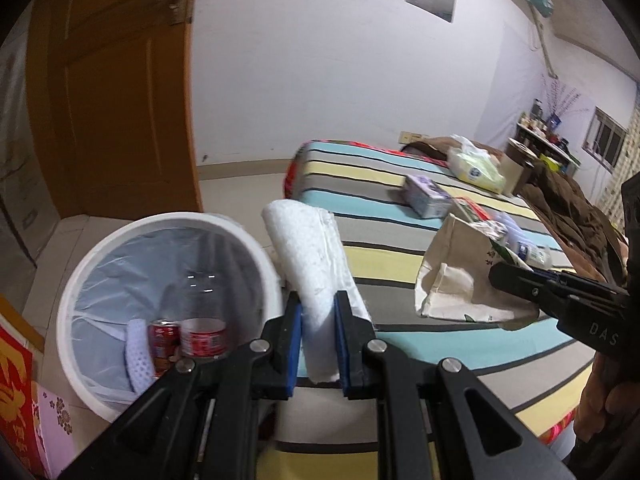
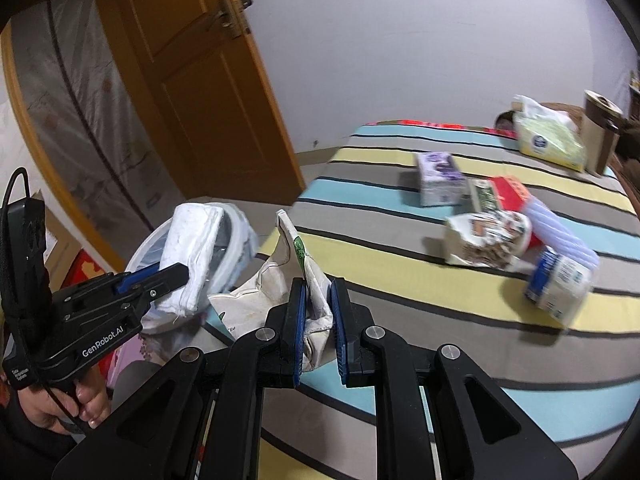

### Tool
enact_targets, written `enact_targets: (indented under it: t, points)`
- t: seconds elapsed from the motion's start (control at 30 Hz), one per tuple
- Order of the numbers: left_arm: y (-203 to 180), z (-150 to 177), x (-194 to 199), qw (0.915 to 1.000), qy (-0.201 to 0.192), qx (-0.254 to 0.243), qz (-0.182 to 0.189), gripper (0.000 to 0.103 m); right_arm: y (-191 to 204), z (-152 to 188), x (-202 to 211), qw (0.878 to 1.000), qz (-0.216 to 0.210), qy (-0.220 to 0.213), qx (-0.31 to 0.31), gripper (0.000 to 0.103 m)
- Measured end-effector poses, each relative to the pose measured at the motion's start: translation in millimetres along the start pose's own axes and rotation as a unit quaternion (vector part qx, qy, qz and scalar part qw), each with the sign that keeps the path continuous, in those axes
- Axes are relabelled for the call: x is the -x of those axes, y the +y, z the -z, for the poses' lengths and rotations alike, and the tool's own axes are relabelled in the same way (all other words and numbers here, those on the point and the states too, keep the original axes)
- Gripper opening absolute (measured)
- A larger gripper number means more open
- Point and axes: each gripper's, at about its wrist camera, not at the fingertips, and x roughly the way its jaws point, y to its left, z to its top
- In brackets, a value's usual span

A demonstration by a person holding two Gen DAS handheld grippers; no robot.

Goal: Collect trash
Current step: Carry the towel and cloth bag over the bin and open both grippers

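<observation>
My left gripper is shut on a white folded pad and holds it beside the rim of the white trash bin; the pad shows over the bin in the right wrist view, where the left gripper is also seen. The bin holds a red can, a clear red-labelled bottle and a white foam net. My right gripper is shut on the edge of a cream cloth bag, seen at the bed edge in the left wrist view.
On the striped bed lie a purple tissue box, a crumpled printed wrapper, a red-and-green carton, a blue-white bottle and a yellow tissue pack. An open wooden door stands behind the bin.
</observation>
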Motion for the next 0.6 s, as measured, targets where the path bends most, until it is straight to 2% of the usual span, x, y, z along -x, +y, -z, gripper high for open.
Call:
enact_targets:
  t: [0.6]
  points:
    - [105, 7, 1, 0.9942, 0.002, 0.077, -0.075, 0.017, 73, -22, -65, 0.995, -0.062, 0.042, 0.062, 0.013]
